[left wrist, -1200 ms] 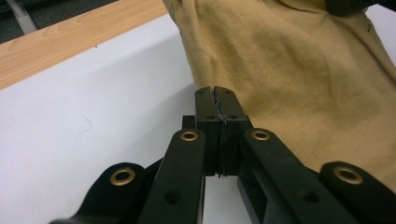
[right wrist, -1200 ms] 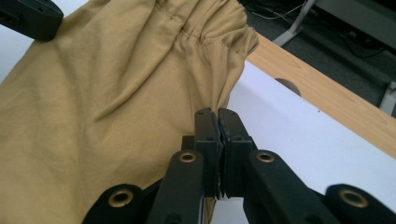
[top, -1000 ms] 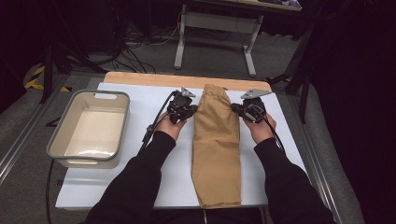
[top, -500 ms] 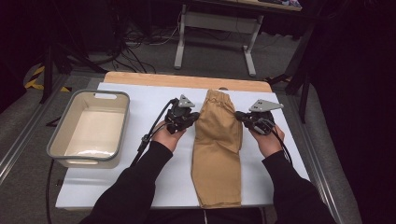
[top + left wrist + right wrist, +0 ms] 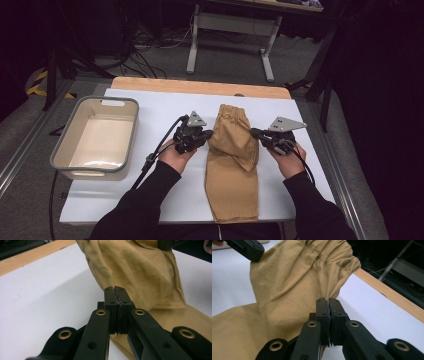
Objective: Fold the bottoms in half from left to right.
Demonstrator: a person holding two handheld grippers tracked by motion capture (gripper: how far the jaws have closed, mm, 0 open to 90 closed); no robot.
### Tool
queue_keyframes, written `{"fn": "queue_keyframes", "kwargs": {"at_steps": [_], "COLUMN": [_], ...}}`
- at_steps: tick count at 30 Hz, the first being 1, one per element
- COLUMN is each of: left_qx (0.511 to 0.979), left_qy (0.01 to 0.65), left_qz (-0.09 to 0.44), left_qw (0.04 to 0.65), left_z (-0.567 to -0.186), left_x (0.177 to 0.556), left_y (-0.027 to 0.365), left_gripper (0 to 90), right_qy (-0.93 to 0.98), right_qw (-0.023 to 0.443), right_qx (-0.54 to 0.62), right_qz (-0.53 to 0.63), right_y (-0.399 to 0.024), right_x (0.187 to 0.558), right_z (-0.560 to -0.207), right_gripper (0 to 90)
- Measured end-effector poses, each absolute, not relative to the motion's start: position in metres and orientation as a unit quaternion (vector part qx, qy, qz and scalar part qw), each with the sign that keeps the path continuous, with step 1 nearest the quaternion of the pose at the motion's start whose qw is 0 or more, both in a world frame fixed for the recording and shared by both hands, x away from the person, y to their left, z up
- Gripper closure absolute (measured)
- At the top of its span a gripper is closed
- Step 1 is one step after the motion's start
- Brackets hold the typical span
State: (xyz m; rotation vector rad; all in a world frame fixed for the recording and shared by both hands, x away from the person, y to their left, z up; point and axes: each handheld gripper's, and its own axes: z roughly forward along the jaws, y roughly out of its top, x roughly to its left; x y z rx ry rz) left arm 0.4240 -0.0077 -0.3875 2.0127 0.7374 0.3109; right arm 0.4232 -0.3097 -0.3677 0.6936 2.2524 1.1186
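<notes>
A pair of tan trousers (image 5: 232, 170) lies lengthwise down the middle of a white desk (image 5: 150, 195), folded in half so the two legs lie stacked, with the gathered elastic waistband at the far end. The waist end is lifted off the desk and bent back toward the person, who holds it from both sides. The left hand-held gripper (image 5: 206, 135) is closed, pinching the left edge of the cloth; in the left gripper view its two black jaws meet tightly on the tan fabric (image 5: 140, 272). The right hand-held gripper (image 5: 256, 134) is likewise closed on the right edge, just below the waistband (image 5: 332, 255) in the right gripper view. Each of the two grippers carries a grey three-cornered plate and trails a black cable. Left of the trousers, well apart from them, stands one empty grey and cream plastic bin (image 5: 62, 150) with rounded corners. A strip of bare wood (image 5: 200, 86) runs along the desk's far edge. Beyond it, on the grey floor, are the white legs of another table (image 5: 192, 47) and a tangle of dark cables (image 5: 145, 42). Nothing lies between the grippers and the trousers. No writing or labels can be read anywhere.
</notes>
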Motion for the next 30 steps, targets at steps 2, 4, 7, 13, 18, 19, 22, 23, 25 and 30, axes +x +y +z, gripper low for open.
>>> {"fn": "queue_keyframes", "kwargs": {"at_steps": [2, 4, 7, 13, 18, 19, 22, 23, 25, 30], "left_qx": [0.823, 0.824, 0.829, 0.832, 0.843, 0.843, 0.846, 0.847, 0.85, 0.859], "left_qy": [0.296, 0.294, 0.289, 0.285, 0.277, 0.277, 0.278, 0.278, 0.277, 0.27], "left_qz": [0.123, 0.119, 0.111, 0.095, 0.097, 0.098, 0.085, 0.084, 0.078, 0.071], "left_qw": [0.469, 0.469, 0.465, 0.466, 0.451, 0.45, 0.446, 0.445, 0.441, 0.43], "left_z": [-0.39, -0.393, -0.398, -0.405, -0.414, -0.416, -0.422, -0.424, -0.426, -0.433], "left_x": [0.418, 0.412, 0.405, 0.394, 0.387, 0.385, 0.383, 0.382, 0.38, 0.374], "left_y": [-0.007, -0.006, -0.006, -0.003, -0.006, -0.005, -0.004, -0.004, -0.004, -0.008], "left_gripper": [89.2, 89.1, 89.0, 88.9, 88.6, 88.5, 88.4, 88.3, 88.3, 88.3], "right_qy": [0.836, 0.838, 0.84, 0.843, 0.845, 0.846, 0.849, 0.849, 0.85, 0.858], "right_qw": [0.263, 0.263, 0.264, 0.256, 0.242, 0.241, 0.237, 0.235, 0.231, 0.22], "right_qx": [0.246, 0.232, 0.22, 0.206, 0.2, 0.199, 0.195, 0.195, 0.194, 0.194], "right_qz": [0.415, 0.417, 0.421, 0.426, 0.432, 0.432, 0.431, 0.43, 0.431, 0.422], "right_y": [-0.31, -0.31, -0.31, -0.312, -0.316, -0.316, -0.316, -0.316, -0.316, -0.314], "right_x": [0.416, 0.408, 0.399, 0.38, 0.365, 0.363, 0.355, 0.352, 0.348, 0.339], "right_z": [-0.369, -0.369, -0.37, -0.376, -0.383, -0.384, -0.389, -0.391, -0.395, -0.407], "right_gripper": [87.5, 87.4, 87.5, 87.4, 87.4, 87.4, 87.5, 87.5, 87.5, 87.4]}}
